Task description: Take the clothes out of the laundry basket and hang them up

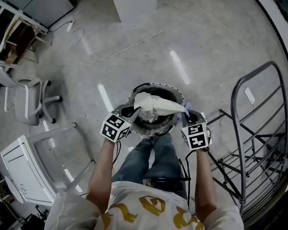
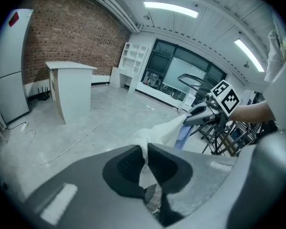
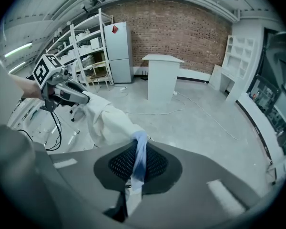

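Plainly, the left hand-held gripper (image 1: 133, 112) and right hand-held gripper (image 1: 187, 114) each clamp an end of a soft, rumpled white garment (image 1: 156, 106) above the round laundry basket (image 1: 169, 87), hiding its inside.

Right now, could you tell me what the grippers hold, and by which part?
Both hold one white garment over the laundry basket: left gripper pinches a white edge, right gripper its pale blue end.

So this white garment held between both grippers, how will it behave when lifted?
Probably floppy: the white garment bunches and droops between the left gripper and right gripper. Likely light, as small pinches of cloth carry it over the basket. Could slip if either pinch loosens.
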`<state>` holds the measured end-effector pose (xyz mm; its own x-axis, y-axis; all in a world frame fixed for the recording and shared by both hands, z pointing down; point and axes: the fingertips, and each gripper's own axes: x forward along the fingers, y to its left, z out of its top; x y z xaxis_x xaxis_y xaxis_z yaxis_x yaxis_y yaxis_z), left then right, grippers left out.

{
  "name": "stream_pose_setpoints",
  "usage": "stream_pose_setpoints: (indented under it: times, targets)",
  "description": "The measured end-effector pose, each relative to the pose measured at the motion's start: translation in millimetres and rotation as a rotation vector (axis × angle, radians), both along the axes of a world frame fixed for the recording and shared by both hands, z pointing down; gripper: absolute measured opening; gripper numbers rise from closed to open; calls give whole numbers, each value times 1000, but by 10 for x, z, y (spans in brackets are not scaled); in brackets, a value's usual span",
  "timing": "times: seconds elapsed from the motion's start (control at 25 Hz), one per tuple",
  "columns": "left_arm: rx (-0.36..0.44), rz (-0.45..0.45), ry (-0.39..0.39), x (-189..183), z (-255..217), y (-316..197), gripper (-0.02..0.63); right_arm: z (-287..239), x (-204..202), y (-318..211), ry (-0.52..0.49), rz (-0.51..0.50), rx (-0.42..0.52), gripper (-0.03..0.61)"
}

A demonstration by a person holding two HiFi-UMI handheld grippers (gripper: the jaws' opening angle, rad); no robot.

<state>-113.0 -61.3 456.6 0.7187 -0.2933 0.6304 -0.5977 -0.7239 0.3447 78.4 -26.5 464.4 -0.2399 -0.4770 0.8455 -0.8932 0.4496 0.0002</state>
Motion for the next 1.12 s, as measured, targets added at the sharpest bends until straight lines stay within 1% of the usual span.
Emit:
stream_pose_setpoints:
  times: [0.28,0.64,0.8,1.0,1.12]
  targets:
    - [45,19,20,18,-378,-37,21,-393,10,8,-4,22,49,35]
    - [123,51,50,11,-861,-175,21,-837,-32,75,-12,69,113,35]
    - [159,96,58,75,-1074,-255,21,-1075,18,129,-14,110,152,35]
    - [206,177,57,281,-1344,-305,21,-1382,161,265,-26,180,197,35]
    - [230,213,71,382,-1503,-342,21,-1546,230,356,-26,210,228,35]
